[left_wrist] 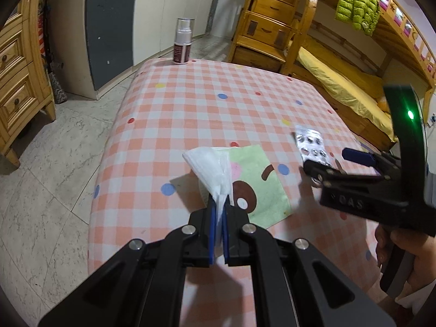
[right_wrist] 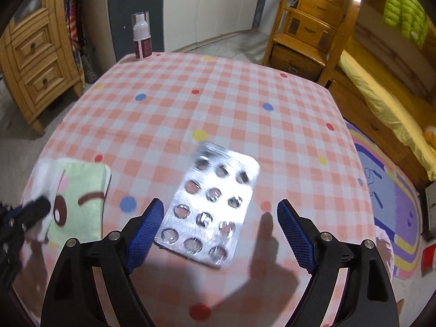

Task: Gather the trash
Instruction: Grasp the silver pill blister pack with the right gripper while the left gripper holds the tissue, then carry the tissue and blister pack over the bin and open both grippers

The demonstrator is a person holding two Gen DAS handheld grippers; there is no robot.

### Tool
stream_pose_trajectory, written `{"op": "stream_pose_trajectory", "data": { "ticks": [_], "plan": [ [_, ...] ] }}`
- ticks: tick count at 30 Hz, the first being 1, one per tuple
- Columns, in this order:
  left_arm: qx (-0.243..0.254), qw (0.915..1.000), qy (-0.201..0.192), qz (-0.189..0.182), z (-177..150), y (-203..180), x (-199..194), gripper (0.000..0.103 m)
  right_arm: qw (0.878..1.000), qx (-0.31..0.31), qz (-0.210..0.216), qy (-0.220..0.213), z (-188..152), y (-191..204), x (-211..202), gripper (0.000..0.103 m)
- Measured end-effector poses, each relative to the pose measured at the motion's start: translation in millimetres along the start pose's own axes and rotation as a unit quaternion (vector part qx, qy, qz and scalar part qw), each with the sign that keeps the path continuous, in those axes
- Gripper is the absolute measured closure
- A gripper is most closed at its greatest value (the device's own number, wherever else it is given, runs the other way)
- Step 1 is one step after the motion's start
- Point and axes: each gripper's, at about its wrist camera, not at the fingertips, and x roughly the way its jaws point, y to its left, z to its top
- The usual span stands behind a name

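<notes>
On the checked tablecloth [right_wrist: 245, 87]: one silver blister pack, one white tissue, one green cartoon cloth, one spray bottle.
Count of tongs: two, one per hand; a hand [left_wrist: 408, 256] shows only at the right one's grip.
Left gripper [left_wrist: 218, 218]: clenched on the white tissue [left_wrist: 209, 163], whose gathered end is pinched between the blue pads while the loose end fans out ahead.
Right gripper [right_wrist: 220, 218]: released, jaws spread wide, nothing pressed between the pads.
Blister pack [right_wrist: 212, 207]: flat on the cloth between the right gripper's two fingers, nearer the left-hand pad; whether it touches that pad cannot be told. Twelve pockets counted, three across, four down; contents not readable.
Green cartoon cloth [left_wrist: 253, 179]: lying flat just beyond and right of the left gripper, under the tissue's fan, left of the blister pack.
Spray bottle [right_wrist: 141, 38]: upright at the far edge of the table, well apart from both grippers; clear cap on, contents not visible.
</notes>
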Motion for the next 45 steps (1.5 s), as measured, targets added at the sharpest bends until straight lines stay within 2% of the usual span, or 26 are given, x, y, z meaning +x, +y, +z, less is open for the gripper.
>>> {"op": "stream_pose_trajectory", "data": {
  "ticks": [4,9,12,16,18,19,22,23,28,33,36,39,41,45],
  "plan": [
    [0.004,0.9998,0.009,-0.020,-4.6,-7.4,2.3,0.101,0.999,0.014,0.032,-0.004,-18.8,-18.2,-6.5,0.022],
    [-0.002,0.9998,0.013,-0.015,-5.5,-9.7,4.2,0.100,0.998,0.008,0.064,-0.016,-23.1,-21.3,-8.3,0.026],
    [-0.003,0.9998,0.014,-0.010,-5.1,-9.8,4.0,0.100,0.998,-0.004,0.064,-0.022,-16.6,-13.6,-5.4,0.029],
    [-0.005,0.9999,0.015,-0.002,-5.2,-10.4,3.1,0.098,0.998,-0.013,0.066,-0.021,-14.9,-5.6,-7.9,0.047],
    [-0.008,0.9998,0.016,0.001,-5.6,-9.9,2.1,0.094,0.998,-0.012,0.061,-0.020,-16.7,-5.6,-10.0,0.047],
    [-0.010,0.9998,0.017,0.004,-6.0,-9.4,1.6,0.089,0.998,-0.009,0.061,-0.020,-18.5,-7.4,-11.8,0.047],
    [-0.015,0.9997,0.017,0.013,-7.7,-8.4,-1.2,0.061,0.997,0.008,0.069,-0.035,-24.4,-16.0,-27.2,0.048],
    [-0.017,0.9996,0.016,0.015,-7.8,-7.8,-1.5,0.054,0.997,0.012,0.072,-0.039,-25.4,-18.8,-32.7,0.048],
    [-0.028,0.9994,0.013,0.014,-9.8,-7.4,-2.4,0.053,0.994,0.026,0.085,-0.060,-35.9,-33.1,-63.0,0.048],
    [-0.023,0.9996,0.011,0.016,-6.2,-11.9,2.1,0.054,0.993,0.037,0.093,-0.070,-49.5,-43.2,-82.0,0.048],
    [-0.014,0.9995,0.009,0.026,-4.2,-16.0,5.4,0.061,0.992,0.044,0.095,-0.074,-57.8,-49.2,-90.0,0.048],
    [-0.004,0.9994,0.009,0.033,-3.3,-22.6,6.8,0.074,0.991,0.048,0.094,-0.078,-64.7,-53.5,-95.6,0.048],
    [0.005,0.9994,0.013,0.030,-3.4,-29.4,7.3,0.097,0.991,0.054,0.094,-0.079,-68.2,-56.4,-99.0,0.048],
    [0.013,0.9999,0.004,0.005,-4.8,-40.7,-3.3,0.102,0.989,0.067,0.093,-0.089,-74.7,-68.3,-107.8,0.048]
  ]
}}
